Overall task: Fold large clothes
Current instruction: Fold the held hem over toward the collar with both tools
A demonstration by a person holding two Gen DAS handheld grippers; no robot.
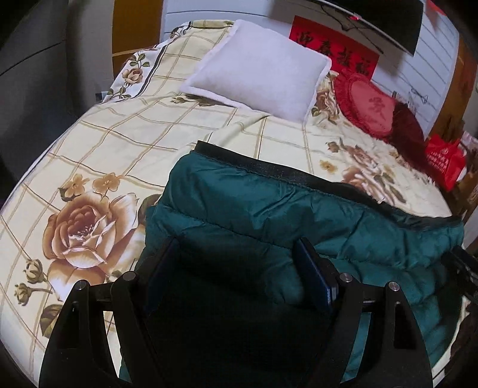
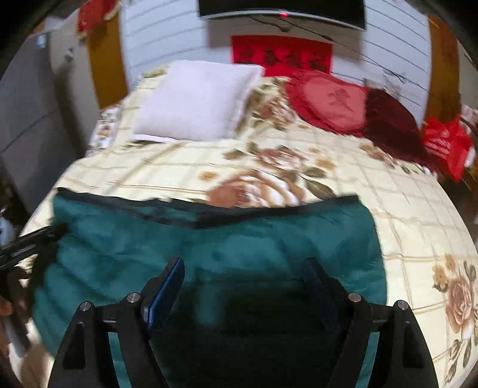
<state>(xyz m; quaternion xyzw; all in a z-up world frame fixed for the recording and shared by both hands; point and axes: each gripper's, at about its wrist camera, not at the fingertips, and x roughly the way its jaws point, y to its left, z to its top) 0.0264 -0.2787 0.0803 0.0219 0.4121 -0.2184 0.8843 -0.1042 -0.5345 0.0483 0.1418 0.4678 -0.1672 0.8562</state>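
A teal padded jacket (image 1: 269, 209) lies folded on the bed (image 1: 119, 143), close to its near edge, with its black hem band (image 1: 269, 170) turned toward the far end of the bed where the pillows are. The bed is covered with a cream sheet that has a grid pattern and big brown roses (image 1: 86, 229). The left gripper (image 1: 236, 268) stands over the left part of the jacket; its jaws are wide apart and released, and the cloth under them is not pinched by the blue pads (image 1: 310, 274). The right gripper (image 2: 245, 277) stands over the right part of the jacket, also with jaws spread and holding nothing; this view is blurred, so small details of the cloth are not clear. In the right wrist view, the left gripper shows as a dark shape at the left side of the jacket. At the far end of the bed, a white pillow (image 1: 263, 68) lies toward the left and a red heart-shaped cushion (image 1: 367, 104) toward the right, with a dark red cushion (image 1: 409, 125) touching it. A red bag (image 1: 445, 158) is beside the far right corner of the bed. On the wall behind hang a red banner (image 1: 334, 50) and a dark screen (image 2: 280, 9).
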